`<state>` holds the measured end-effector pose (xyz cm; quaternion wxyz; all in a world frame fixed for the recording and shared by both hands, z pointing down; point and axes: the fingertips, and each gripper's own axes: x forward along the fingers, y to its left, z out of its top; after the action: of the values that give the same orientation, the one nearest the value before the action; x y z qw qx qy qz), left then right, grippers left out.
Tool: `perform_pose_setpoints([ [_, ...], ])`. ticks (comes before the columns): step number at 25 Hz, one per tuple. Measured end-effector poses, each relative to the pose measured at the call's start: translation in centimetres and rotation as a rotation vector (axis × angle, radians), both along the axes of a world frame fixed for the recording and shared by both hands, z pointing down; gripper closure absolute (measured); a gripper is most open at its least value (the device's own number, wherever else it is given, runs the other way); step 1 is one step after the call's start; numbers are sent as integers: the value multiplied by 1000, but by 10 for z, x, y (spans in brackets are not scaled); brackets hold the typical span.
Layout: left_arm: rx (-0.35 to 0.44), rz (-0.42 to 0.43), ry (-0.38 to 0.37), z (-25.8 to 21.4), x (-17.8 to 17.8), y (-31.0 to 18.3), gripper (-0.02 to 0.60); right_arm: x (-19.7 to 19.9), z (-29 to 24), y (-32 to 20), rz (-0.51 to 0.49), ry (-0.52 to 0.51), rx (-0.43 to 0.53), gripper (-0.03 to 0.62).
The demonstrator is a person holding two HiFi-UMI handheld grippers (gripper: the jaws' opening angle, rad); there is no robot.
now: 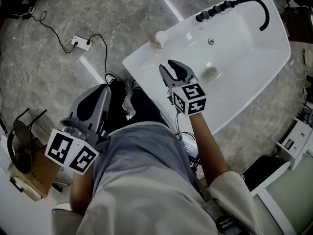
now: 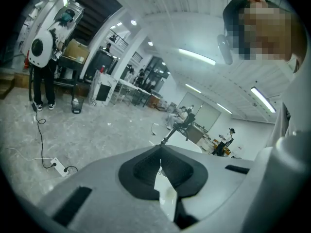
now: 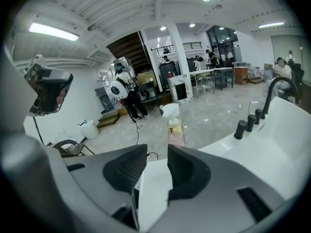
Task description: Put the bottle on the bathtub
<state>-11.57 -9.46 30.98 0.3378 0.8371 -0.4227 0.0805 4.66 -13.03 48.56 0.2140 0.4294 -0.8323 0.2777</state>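
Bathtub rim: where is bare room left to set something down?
Bare: the rim stretch between the bottle and the black knobs, and the near corner of the bathtub beside the right gripper. Crowded: the far end, with knobs and faucet.

I am seeing the white bathtub [image 1: 254, 67] shining glossy and smooth, the grey marbled stone floor [image 1: 122, 9] gleaming polished, and the curved black tap [image 1: 265, 9] looking matt.
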Motion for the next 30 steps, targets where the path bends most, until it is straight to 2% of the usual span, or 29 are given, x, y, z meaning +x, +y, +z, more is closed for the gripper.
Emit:
perform_pose_setpoints([
  [9, 49, 18, -32, -8, 4, 4, 578, -13, -67, 16, -44, -64, 72, 507],
  [13, 70, 16, -32, -13, 3, 6, 578, -11, -94, 17, -31, -96, 106, 531],
  [19, 113, -7, -88, -14, -12, 13, 578, -16, -124, 25, -46, -125, 119, 559],
  [30, 143, -57, -38, -33, -27, 24, 578, -22, -158, 42, -67, -73, 154, 579],
])
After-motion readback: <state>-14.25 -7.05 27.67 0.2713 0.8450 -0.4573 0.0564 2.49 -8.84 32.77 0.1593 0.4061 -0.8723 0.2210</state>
